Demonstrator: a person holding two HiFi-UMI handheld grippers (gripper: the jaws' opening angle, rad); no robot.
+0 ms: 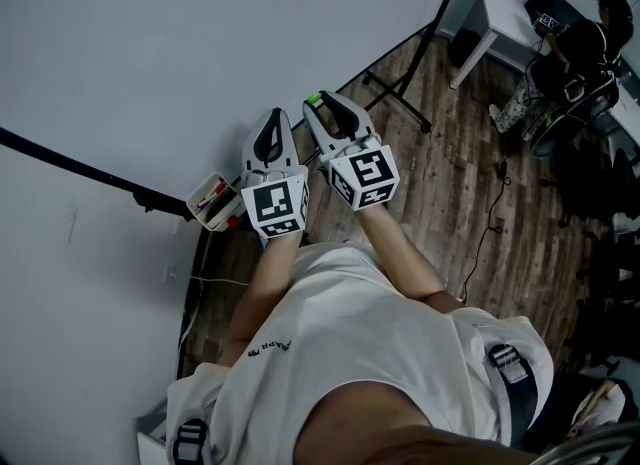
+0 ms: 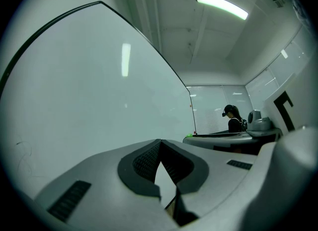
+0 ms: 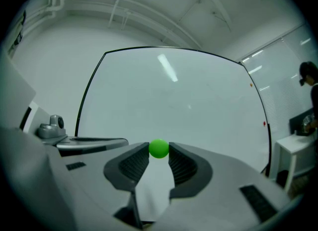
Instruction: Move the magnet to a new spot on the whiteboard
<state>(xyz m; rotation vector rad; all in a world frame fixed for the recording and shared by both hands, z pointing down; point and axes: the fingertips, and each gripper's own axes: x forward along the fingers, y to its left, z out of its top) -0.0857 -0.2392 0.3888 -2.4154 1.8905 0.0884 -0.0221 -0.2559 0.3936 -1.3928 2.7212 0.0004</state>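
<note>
Green magnet point(image 3: 159, 148) in grip of R tool point(image 3: 159, 151), at whiteboard point(image 3: 174, 101).

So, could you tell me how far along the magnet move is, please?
Done: the right tool is closed on the green magnet. In hand: it holds the magnet at the whiteboard; whether they touch is unclear. Left: setting it at a new spot and letting go.

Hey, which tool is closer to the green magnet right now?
Right. The right tool grips the green magnet between its jaw tips; the left tool sits alongside, shut and empty, clear of it.
</note>
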